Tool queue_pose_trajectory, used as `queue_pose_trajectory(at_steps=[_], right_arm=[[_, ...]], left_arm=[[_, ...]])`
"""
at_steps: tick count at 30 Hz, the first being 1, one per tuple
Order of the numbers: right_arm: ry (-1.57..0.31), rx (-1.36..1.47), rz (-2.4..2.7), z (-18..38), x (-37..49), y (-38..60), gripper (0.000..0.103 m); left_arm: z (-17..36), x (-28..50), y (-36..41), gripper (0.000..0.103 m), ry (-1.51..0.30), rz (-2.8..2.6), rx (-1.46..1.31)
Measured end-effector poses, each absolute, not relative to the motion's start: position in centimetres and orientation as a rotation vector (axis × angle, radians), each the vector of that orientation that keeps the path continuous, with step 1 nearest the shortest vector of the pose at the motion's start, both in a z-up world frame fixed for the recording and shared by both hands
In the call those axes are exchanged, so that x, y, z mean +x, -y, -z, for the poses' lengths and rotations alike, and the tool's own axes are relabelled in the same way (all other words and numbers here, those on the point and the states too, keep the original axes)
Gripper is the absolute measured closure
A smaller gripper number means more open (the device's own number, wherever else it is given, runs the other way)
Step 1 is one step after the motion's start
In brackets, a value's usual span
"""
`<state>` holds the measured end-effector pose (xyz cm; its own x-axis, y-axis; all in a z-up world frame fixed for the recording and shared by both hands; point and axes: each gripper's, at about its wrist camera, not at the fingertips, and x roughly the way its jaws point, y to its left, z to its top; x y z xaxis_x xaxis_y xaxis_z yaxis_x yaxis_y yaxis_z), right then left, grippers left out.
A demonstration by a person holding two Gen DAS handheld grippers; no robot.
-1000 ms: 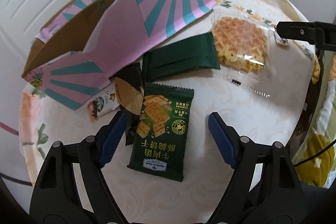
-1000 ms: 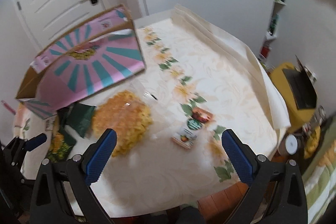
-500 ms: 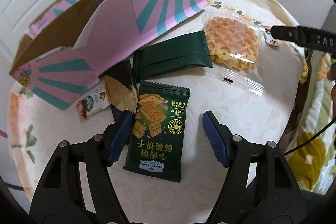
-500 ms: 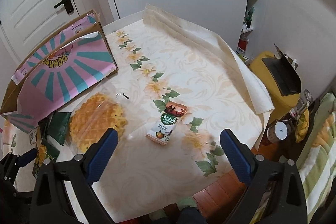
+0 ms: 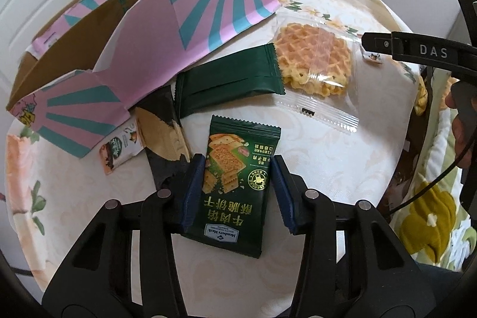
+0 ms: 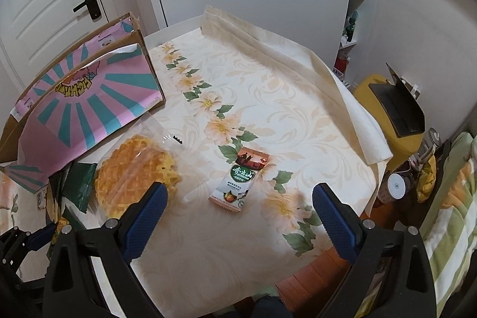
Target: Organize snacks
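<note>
My left gripper [image 5: 238, 166] has its blue pads against both long edges of a dark green cracker packet [image 5: 235, 181] that lies on the tablecloth. A plain dark green packet [image 5: 229, 82] lies beyond it, a clear waffle packet [image 5: 313, 61] to its right, a black and tan packet [image 5: 162, 136] and a small white packet [image 5: 119, 149] to its left. The pink and teal cardboard box [image 5: 125, 29] stands open at the back left. My right gripper [image 6: 238, 198] is open and empty above a small white and orange packet [image 6: 241, 184]; the waffle packet [image 6: 137, 172] lies to its left.
The floral tablecloth [image 6: 268, 97] is folded back at the far right edge. The table edge [image 6: 342, 243] runs near my right gripper's right finger. A yellow stool [image 6: 387, 115] and jars [image 6: 396, 187] stand beyond it. White doors are behind the box [image 6: 83, 103].
My left gripper has moved forward over the green cracker packet and narrowed from wide open onto its edges. My right gripper has swung right and come nearer the small white and orange packet.
</note>
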<state>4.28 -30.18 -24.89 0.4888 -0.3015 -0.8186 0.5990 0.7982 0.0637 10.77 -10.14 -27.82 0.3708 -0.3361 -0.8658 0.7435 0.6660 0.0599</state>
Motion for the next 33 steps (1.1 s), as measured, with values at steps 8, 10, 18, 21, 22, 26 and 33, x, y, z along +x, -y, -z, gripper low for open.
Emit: queue_pose_trajectory(at_steps=[8,10,18,21,22,26,33], right_arm=[[-0.92,0.404,0.601,25.8,4.7,31.8,0.033],[-0.919,0.419,0.605,26.2,4.8,32.1,0.036],[-0.908,0.433,0.612,26.7,5.3,32.5,0.049],[-0.923,0.395,0.615,26.8,5.3,32.0,0.054],[-0.925,0.378,0.615,26.9,5.3,31.8,0.055],[-0.936,0.308,0.605,27.1,5.7,31.0,0.057],[-0.932,0.244,0.542,27.0,6.5,30.2,0.083]], left_arm=[[27.1,10.4,10.2,0.061,-0.97,0.739,0.448],[27.0,10.5,10.2,0.061,-0.974,0.736,0.438],[26.7,10.5,10.0,0.061,-0.979,0.723,0.417],[26.5,10.6,10.0,0.061,-0.98,0.717,0.408],[26.4,10.6,9.9,0.061,-0.978,0.715,0.405],[26.1,10.7,10.0,0.061,-0.975,0.706,0.399],[25.6,10.8,10.0,0.061,-0.979,0.674,0.376]])
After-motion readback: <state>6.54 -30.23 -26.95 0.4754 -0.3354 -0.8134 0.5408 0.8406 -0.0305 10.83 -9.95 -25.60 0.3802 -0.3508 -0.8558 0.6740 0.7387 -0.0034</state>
